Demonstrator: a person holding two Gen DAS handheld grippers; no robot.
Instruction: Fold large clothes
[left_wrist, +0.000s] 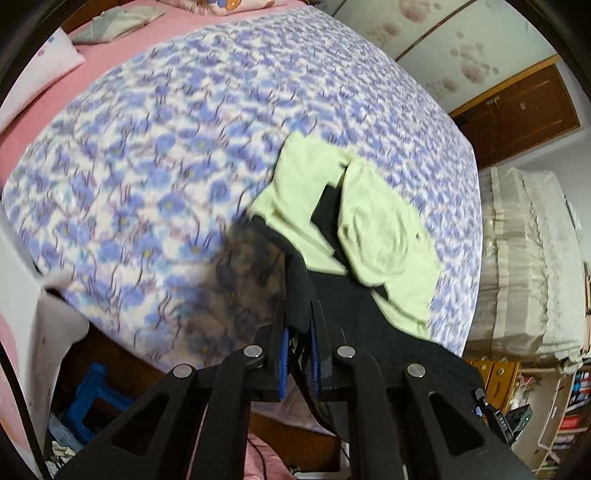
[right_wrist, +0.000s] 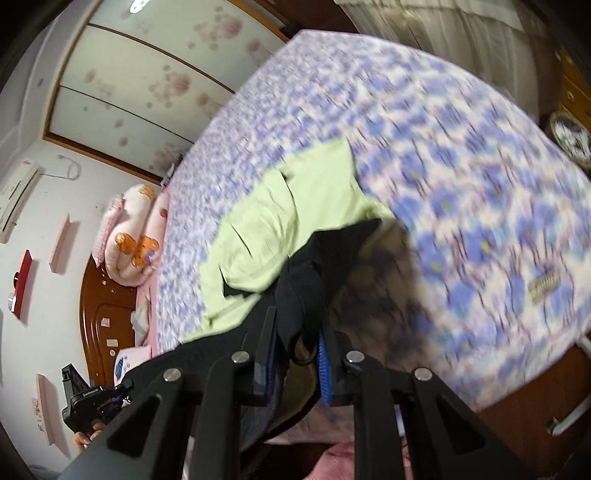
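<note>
We see the bed (left_wrist: 229, 122), spread with a cover of blue flowers on white, filling most of both wrist views; it serves here as our landmark. At its far end, in the left wrist view, lies a pink sheet (left_wrist: 122, 51) with pillows (left_wrist: 110, 24). In the right wrist view a dark wooden headboard (right_wrist: 107, 295) stands at that same end, with rolled pink bedding (right_wrist: 136, 236) against it. Beyond the bed's far side we note sliding panels (right_wrist: 140, 81) printed with pale flowers.

On the bed, near its close edge, lies the garment (left_wrist: 369, 221): a large coat, black outside with a pale green lining turned up. Its green part rests on the cover; its black part rises off the bed toward both grippers. A brownish fur trim (left_wrist: 243, 266) hangs from the black edge and shows blurred in both views.

Below the bed's close edge, in the left wrist view, stands a blue stool (left_wrist: 92, 391).

The left gripper (left_wrist: 298, 332) has its jaws pressed nearly together, pinching a fold of the black cloth between the blue pads (left_wrist: 283, 350). The right gripper (right_wrist: 295, 332) pinches a thicker bunch of the same black cloth, its jaws standing slightly apart around it.
</note>
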